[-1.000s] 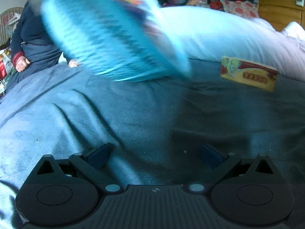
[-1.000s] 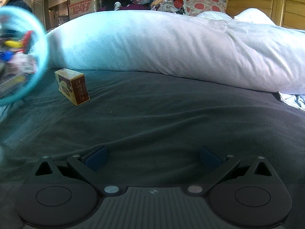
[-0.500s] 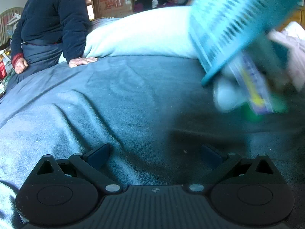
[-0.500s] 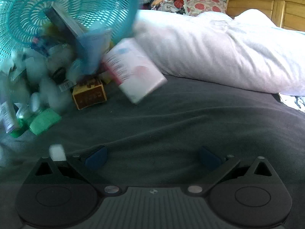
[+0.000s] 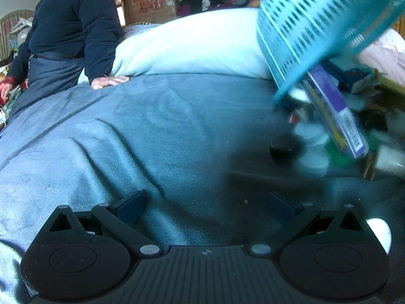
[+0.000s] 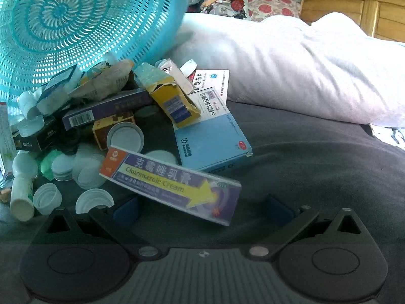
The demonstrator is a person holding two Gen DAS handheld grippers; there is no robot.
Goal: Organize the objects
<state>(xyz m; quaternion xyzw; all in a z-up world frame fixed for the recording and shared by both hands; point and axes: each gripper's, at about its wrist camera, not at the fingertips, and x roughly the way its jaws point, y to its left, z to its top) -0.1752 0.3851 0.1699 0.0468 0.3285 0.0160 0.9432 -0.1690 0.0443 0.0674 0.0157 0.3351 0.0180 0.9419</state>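
Teal basket [image 6: 76, 25] tipped on its side at far left, above a heap of boxes and white caps [image 6: 125, 136] on the dark blanket [image 6: 316, 167]. Nearest box [image 6: 172, 183] reads "Clotrimazole Cream" — purple with a yellow arrow; a blue box [image 6: 215, 136] lies behind it. Left gripper [image 5: 205, 204] and right gripper [image 6: 202, 207] both spread wide, empty. Person's hand [image 5: 108, 81] rests on the blanket, far left.

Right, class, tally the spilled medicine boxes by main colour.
Purple: 2, Clotrimazole cream box, barcoded box
Blue box: 1
Yellow torn box: 1
Orange-brown box: 1
White box: 1
Black box: 1
Total: 7 clearly visible
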